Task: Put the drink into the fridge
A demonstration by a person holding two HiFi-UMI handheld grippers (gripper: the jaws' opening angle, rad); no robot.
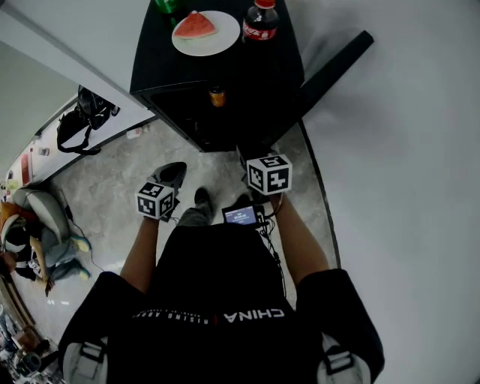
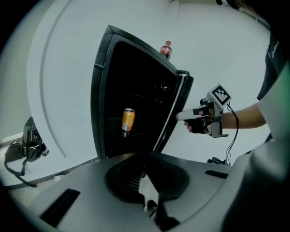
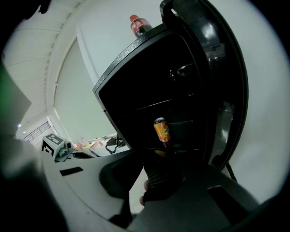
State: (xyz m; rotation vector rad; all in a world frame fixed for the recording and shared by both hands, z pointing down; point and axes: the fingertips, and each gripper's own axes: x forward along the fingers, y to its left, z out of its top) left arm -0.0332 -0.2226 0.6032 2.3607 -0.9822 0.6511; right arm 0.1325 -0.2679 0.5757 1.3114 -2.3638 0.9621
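"Inside the fridge point(image 1: 225, 71), what was recorded?" the supervisor asked.

"One orange can point(image 1: 217, 97), upright on a shelf within the fridge, with nothing beside it. The fridge door point(image 1: 330, 67) stood swung wide open."

"And on top of the fridge?"

"Its top surface carried a cola bottle point(image 1: 260, 21) toward the door side. Just beside the bottle was a white plate point(image 1: 217, 43) bearing a watermelon slice point(image 1: 194, 26). A green item point(image 1: 169, 6) showed at the far edge of that surface, too cut off to identify."

"State of the tools?"

"Both were held in front of the fridge, well clear of the can. The left gripper point(image 2: 144, 170) pointed at the open compartment, and its fingers were closed together with nothing between them. The right gripper point(image 3: 158, 171) was held in front of the fridge toward its door side, aimed into the compartment. Its fingers were likewise pressed together and empty. A hand point(image 2: 201, 126) held the right gripper."

"Anything else?"

"A black bag point(image 1: 81, 120) lay on the floor beside the fridge, on the side away from the door."
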